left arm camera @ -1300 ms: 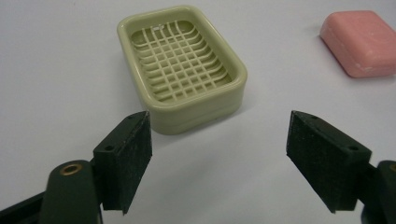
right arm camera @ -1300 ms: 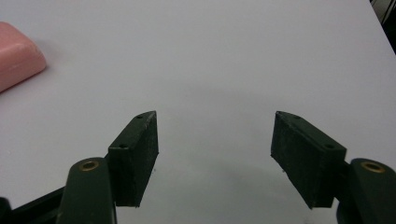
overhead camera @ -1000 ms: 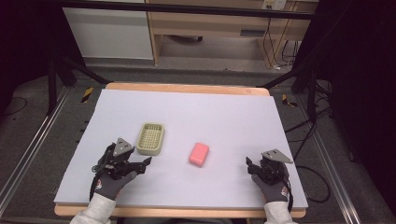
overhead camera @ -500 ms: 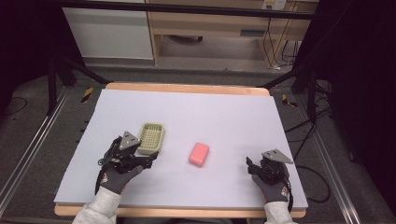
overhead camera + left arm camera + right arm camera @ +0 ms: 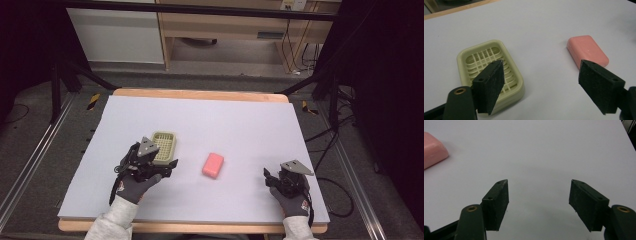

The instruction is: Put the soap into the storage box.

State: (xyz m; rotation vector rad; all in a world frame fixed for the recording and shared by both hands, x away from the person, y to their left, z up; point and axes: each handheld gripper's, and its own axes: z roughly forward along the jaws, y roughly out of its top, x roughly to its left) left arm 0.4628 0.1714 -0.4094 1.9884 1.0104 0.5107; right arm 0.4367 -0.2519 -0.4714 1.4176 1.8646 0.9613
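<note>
Surface (image 5: 240, 120): a pale lilac-grey sheet was laid over a wooden-edged top, with a soap dish and a bar of soap resting on it.
Soap dish (image 5: 164, 147): a pale green slatted tray was seen left of centre, lying flat; in the left gripper view (image 5: 491, 72) its near end was partly covered by one jaw.
Soap (image 5: 213, 165): a pink bar was placed near the middle of the surface, to the right of the dish and apart from it; it was also seen in the left gripper view (image 5: 587, 51) and at the far left edge of the right gripper view (image 5: 432, 152).
Left hand-held gripper (image 5: 165, 169): it was held by a gloved left hand (image 5: 134, 182) just at the near side of the dish, aimed to the right; its jaws were spread wide, with nothing between them (image 5: 549, 82).
Right hand-held gripper (image 5: 269, 176): it was held low near the right front corner by a gloved right hand (image 5: 292, 197), well apart from the soap; its jaws were spread apart over bare surface (image 5: 539, 200).
Forearms: both were brought in from the near edge, in light grey sleeves.
</note>
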